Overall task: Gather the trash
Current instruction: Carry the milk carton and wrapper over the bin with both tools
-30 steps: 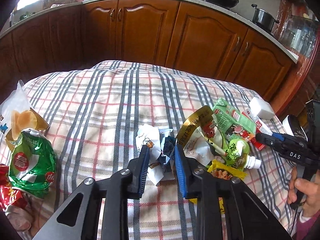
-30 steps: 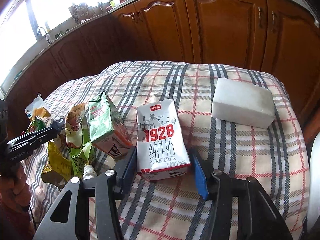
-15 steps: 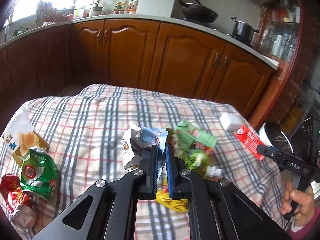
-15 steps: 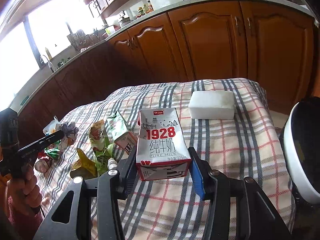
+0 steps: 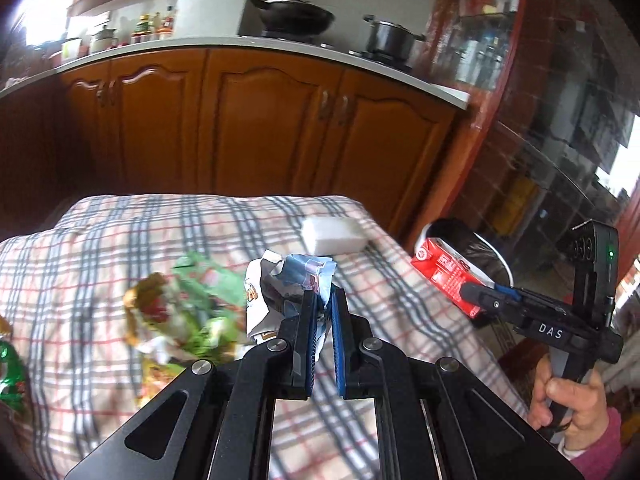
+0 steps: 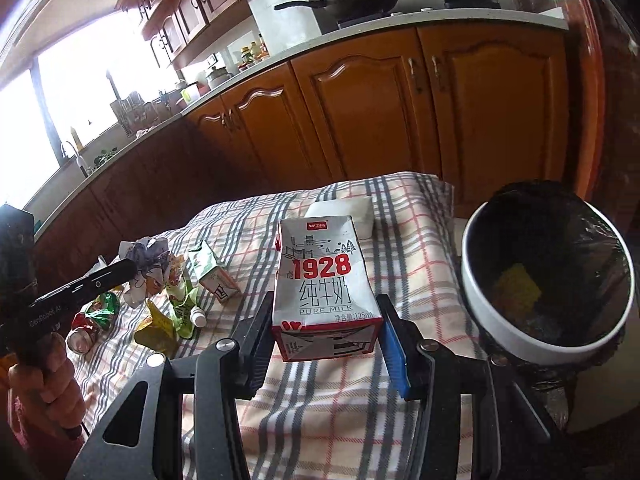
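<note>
Both grippers tilt downward above the checked tabletop (image 6: 328, 408). The left gripper (image 5: 323, 312) is clenched on a crumpled wrapper (image 5: 280, 284); the right gripper (image 6: 326, 320) grasps a milk carton (image 6: 324, 280). The bin (image 6: 484, 308), apparently lined, stands at three o'clock beyond the tabletop edge; loose wrappers (image 6: 176, 304) lie at nine o'clock.

Milk carton (image 6: 326, 284), white and grey with red "1928" and red base edge, upright between two gripper pads above the checked cloth (image 6: 340, 408), left of the bin (image 6: 548, 276). Crumpled wrapper (image 5: 290, 292), white, blue and silvery, pinched aloft over the cloth. Loose trash on the cloth, well left of the bin: green carton (image 6: 210, 270), green-yellow pouches (image 6: 180, 306), crushed can (image 6: 82, 334).
</note>
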A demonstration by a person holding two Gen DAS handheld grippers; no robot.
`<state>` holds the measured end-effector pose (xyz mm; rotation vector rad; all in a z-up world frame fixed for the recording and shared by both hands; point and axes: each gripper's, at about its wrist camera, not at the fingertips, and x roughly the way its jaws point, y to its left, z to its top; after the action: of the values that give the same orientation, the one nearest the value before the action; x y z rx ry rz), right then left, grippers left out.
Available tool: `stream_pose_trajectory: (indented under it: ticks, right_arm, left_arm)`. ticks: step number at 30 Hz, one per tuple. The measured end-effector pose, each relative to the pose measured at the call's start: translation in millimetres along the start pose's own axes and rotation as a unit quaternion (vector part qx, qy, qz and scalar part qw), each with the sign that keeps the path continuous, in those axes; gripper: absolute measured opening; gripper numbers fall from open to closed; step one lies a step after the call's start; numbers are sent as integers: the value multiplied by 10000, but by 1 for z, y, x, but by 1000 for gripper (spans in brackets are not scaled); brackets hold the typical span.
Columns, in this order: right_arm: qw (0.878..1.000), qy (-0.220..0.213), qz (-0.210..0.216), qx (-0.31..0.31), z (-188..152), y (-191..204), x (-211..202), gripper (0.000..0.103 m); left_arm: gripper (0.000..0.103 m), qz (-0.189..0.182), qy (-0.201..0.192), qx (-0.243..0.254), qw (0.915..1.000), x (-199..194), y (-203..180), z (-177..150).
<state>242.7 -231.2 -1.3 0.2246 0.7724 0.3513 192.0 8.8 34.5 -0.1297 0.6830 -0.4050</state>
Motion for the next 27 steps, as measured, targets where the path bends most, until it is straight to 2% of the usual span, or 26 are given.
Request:
stream_pose_trajectory:
  ticks: [15,27]
  right_arm:
    - [9948,-368,-678,663,-5,-82,-56,48]
    - [9905,-326,-971,921,-2,-126,-62,48]
  left_arm:
    - [6,-728,404,529,9951,81,-66,29]
    - [6,-1051,608,700,9901,149,-112,49]
